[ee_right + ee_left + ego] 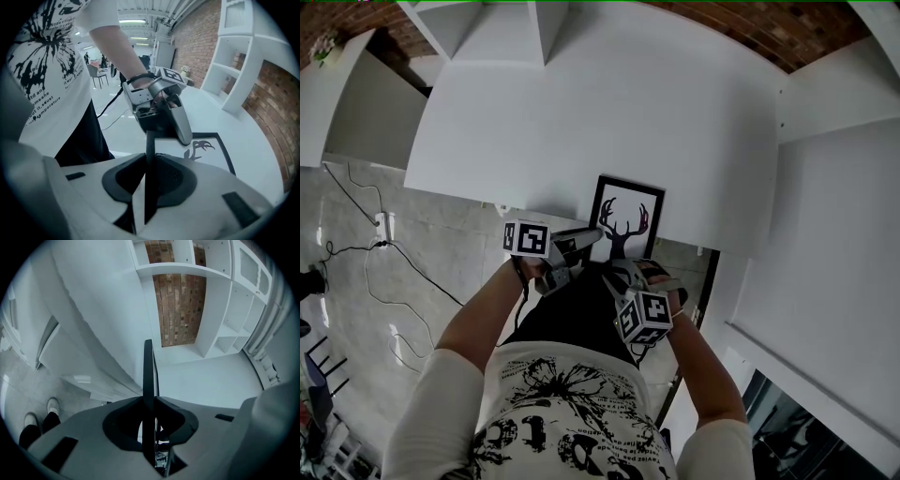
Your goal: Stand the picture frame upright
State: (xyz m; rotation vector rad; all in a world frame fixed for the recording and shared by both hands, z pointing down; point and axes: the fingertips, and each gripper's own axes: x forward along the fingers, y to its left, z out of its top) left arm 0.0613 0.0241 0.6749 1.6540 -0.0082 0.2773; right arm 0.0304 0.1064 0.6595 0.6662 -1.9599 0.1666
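The picture frame (626,217), black-edged with a deer-antler print, lies roughly flat at the white table's (581,122) near edge. My left gripper (592,234) comes in from the left and grips the frame's left side. In the left gripper view the frame (148,366) shows edge-on as a thin dark strip, with the left gripper (149,401) pressing on it from both sides. My right gripper (623,267) holds the frame's near edge. In the right gripper view the right gripper (151,159) clamps that dark edge, and beyond it are the print (206,145) and the left gripper (183,133).
White shelving (220,310) and a brick wall (176,305) stand beyond the table. A power strip (384,225) and cables lie on the tiled floor at the left. The person's shoes (42,414) show below the table edge.
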